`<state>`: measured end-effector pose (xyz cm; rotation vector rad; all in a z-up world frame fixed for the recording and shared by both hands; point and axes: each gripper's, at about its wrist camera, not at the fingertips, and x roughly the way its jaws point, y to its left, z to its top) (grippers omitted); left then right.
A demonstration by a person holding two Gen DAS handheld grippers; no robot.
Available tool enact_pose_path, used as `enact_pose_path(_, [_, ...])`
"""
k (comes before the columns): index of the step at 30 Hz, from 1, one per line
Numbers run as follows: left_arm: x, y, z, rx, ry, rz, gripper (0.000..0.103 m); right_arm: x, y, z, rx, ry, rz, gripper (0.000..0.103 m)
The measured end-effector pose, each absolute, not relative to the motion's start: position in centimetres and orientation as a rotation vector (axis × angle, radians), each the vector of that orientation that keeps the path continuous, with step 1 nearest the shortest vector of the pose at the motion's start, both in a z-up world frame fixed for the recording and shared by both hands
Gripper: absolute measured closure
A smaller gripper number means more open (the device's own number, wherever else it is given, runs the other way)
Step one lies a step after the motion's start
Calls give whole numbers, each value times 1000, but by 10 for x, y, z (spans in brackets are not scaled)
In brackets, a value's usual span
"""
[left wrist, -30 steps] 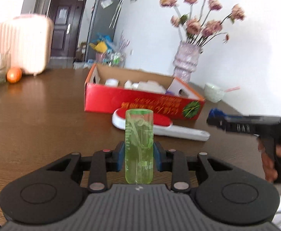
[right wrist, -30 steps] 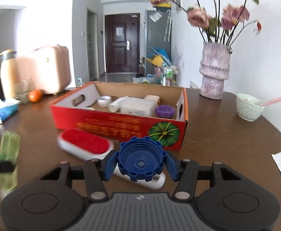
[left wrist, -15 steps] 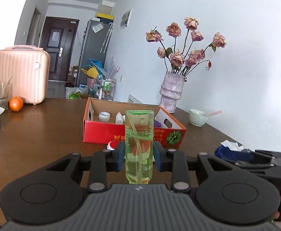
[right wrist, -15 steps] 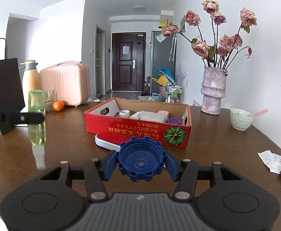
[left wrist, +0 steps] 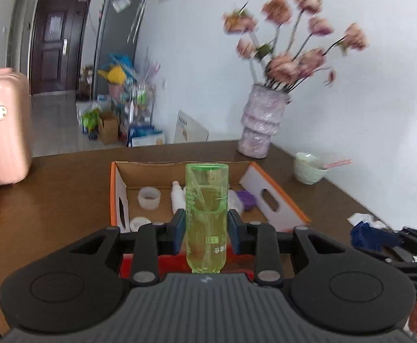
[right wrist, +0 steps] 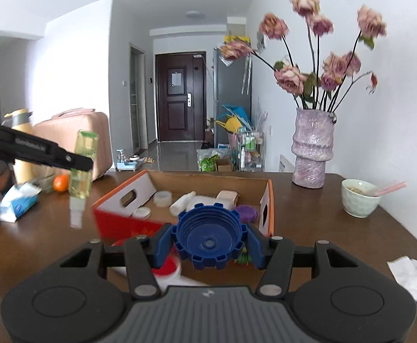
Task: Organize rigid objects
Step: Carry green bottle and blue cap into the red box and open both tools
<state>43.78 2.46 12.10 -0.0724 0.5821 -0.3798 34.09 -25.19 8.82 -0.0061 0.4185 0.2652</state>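
With the left gripper (left wrist: 206,235) pinching the green bottle (left wrist: 206,217) and the right gripper (right wrist: 208,241) clamping the blue cap (right wrist: 208,235), both apparently just short of the cardboard box (right wrist: 208,177), carry each past the near wall before letting go.

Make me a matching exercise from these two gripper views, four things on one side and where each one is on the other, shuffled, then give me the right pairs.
Things
1. green bottle
2. blue cap
3. purple lid
4. orange

Places
A. on the table, left of the cardboard box
B. held in the right gripper
C. lying inside the cardboard box
D. held in the left gripper

Pairs: 1-D, 2-B, 3-C, 4-A
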Motion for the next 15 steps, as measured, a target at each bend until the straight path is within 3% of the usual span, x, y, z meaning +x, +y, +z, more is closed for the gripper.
enact_pose_path(7, [568,9,68,-24,803,-309,72,471,-241,68,-8,584,238,49])
enact_pose_path(14, [618,3,21,17,882,-280,72,543,-219,30,-169,713,174,49])
enact_pose_path(15, [619,1,17,30,877,-289,65,548,-217,26,-178,722,175,49])
